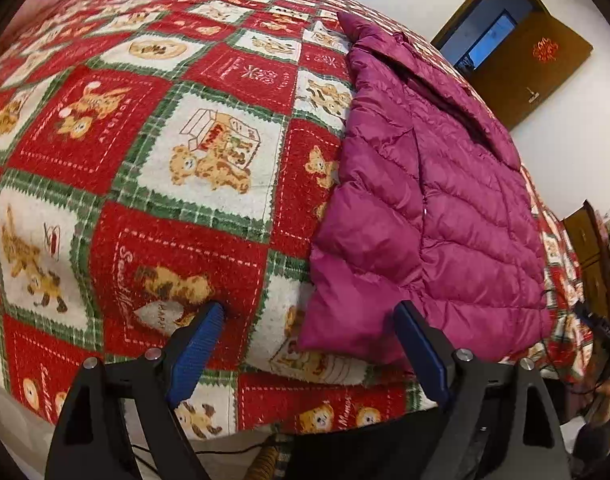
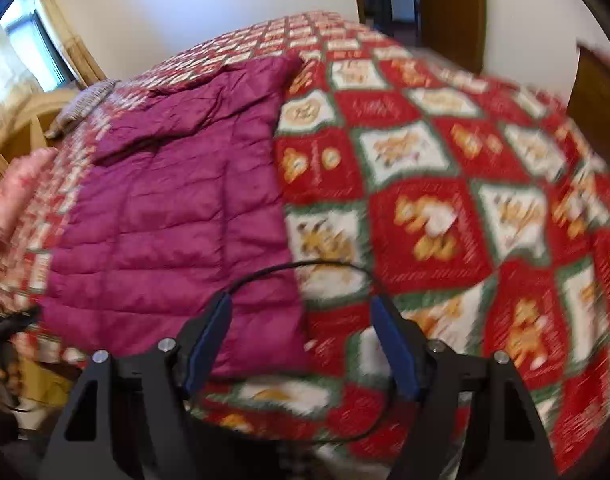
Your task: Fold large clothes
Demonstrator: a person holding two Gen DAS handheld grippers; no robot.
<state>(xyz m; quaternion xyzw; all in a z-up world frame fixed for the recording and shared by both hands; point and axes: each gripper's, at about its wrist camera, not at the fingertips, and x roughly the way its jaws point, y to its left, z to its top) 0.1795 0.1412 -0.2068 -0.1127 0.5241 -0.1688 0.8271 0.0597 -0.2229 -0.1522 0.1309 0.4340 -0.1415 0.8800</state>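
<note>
A magenta quilted down jacket (image 1: 437,208) lies spread flat on a bed, its hem toward me and its collar at the far end. My left gripper (image 1: 309,312) hovers open over the hem's left corner, which sits between the blue pads without touching them. In the right wrist view the same jacket (image 2: 173,216) fills the left half, blurred by motion. My right gripper (image 2: 301,304) stands open above the hem's right corner, with the jacket's edge and the bedspread showing in the gap. A thin black cable (image 2: 305,266) arcs across its fingertips.
The bed carries a red, white and green bear-patterned bedspread (image 1: 185,152) with wide bare stretches on both sides of the jacket. A pink pillow (image 2: 17,188) lies at the head end. A brown door (image 1: 533,64) and wooden furniture (image 1: 593,248) stand beyond the bed.
</note>
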